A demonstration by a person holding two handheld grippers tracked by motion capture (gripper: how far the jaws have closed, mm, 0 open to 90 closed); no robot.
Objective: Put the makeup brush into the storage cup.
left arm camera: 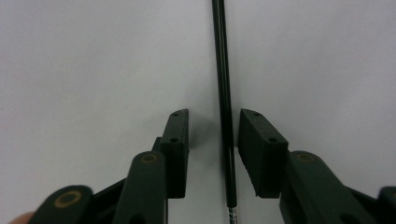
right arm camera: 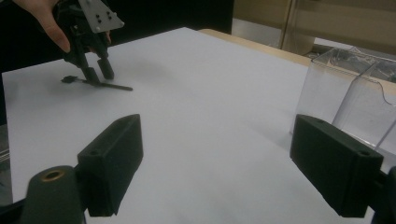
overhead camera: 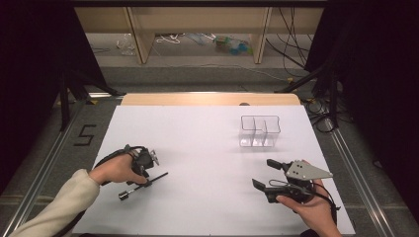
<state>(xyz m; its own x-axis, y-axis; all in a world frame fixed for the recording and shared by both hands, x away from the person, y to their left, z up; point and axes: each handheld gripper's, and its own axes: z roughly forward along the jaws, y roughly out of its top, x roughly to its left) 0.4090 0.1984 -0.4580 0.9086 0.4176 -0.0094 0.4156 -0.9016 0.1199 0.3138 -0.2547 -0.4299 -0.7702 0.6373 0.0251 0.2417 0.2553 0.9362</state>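
A thin black rod-like tool (overhead camera: 157,177) with a metal end lies on the white table (overhead camera: 197,138) at the front left. My left gripper (overhead camera: 146,177) points down over it. In the left gripper view the tool (left arm camera: 223,93) runs between the two pads, closer to the right pad, with a gap on each side, so my left gripper (left arm camera: 212,116) is open around it. My right gripper (overhead camera: 266,174) hovers at the front right, open, nothing between its jaws. The right gripper view has my right gripper (right arm camera: 215,135) facing the left gripper (right arm camera: 97,72) and the tool (right arm camera: 116,86) farther off.
A clear plastic box with compartments (overhead camera: 259,131) stands on the table at the back right, close ahead of the right gripper (right arm camera: 345,98). The table's wooden far edge (overhead camera: 207,98) lies beyond the white sheet. Dark stands flank both sides.
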